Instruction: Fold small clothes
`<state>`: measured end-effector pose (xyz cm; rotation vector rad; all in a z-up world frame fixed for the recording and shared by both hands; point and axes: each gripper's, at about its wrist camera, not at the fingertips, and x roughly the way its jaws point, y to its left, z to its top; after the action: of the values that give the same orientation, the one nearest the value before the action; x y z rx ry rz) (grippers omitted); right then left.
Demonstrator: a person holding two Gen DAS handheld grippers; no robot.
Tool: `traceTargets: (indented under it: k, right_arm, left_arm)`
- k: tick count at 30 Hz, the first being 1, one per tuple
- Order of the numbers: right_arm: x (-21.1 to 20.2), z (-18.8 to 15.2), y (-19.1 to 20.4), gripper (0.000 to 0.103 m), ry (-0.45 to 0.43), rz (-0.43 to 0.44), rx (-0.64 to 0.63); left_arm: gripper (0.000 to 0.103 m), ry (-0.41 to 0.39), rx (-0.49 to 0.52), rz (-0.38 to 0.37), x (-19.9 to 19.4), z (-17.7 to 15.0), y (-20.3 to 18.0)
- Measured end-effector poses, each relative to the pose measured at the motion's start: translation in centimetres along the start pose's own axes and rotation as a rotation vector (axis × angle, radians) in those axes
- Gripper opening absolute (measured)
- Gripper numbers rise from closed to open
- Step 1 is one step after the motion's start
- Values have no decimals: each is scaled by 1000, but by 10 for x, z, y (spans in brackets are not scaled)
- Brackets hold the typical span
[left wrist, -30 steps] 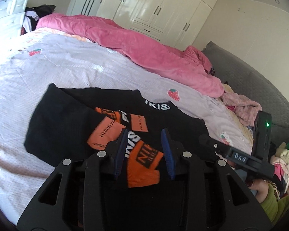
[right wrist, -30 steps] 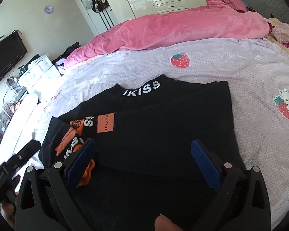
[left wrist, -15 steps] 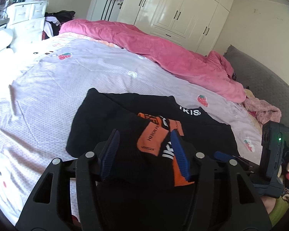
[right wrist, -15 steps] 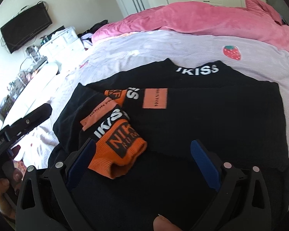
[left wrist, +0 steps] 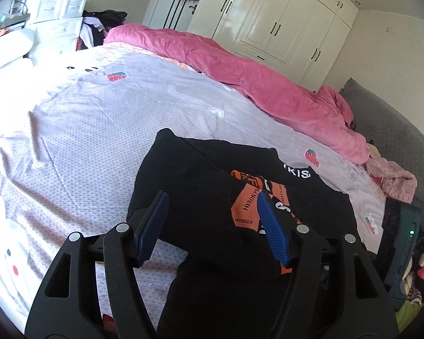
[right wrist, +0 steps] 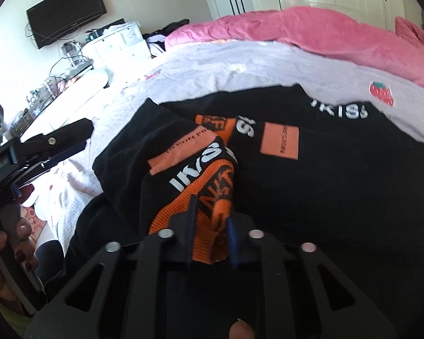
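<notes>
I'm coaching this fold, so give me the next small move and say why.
Probably carry the orange cuff across the black top and lay the sleeve flat. The right gripper is shut on that cuff, which is bunched. The left gripper has its jaws opening with only loose black cloth between them, so it can stay clear.

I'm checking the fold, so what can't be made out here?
- Sweater near hem: both views, covered by the gripper bodies.
- Collar lettering: left view, start hidden by a fold.
- Cuff end: right view, hidden between the shut right gripper pads.
- Left gripper, opening: nothing between.
</notes>
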<state>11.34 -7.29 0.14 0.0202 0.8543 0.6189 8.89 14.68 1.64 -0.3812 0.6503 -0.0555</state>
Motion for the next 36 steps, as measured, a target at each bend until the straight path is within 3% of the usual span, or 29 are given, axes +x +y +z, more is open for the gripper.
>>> traceTargets:
  k: [9,16,25,36]
  right_arm:
    - [-66,41,-3,5,-259,35,-37]
    - [-109,69,-50,5,-373,-62,21]
    - [-114,52,-118,5,-332,-202,148]
    - [-103,35,-135,5,-293,-255,193]
  left_arm:
    - [57,-2,-16,12,-1,1,6]
    - [57,6,-8,3,1,-1,2]
    - [58,20,12,2,8,-2,-3]
    - [58,42,67,18,16,-9,-17]
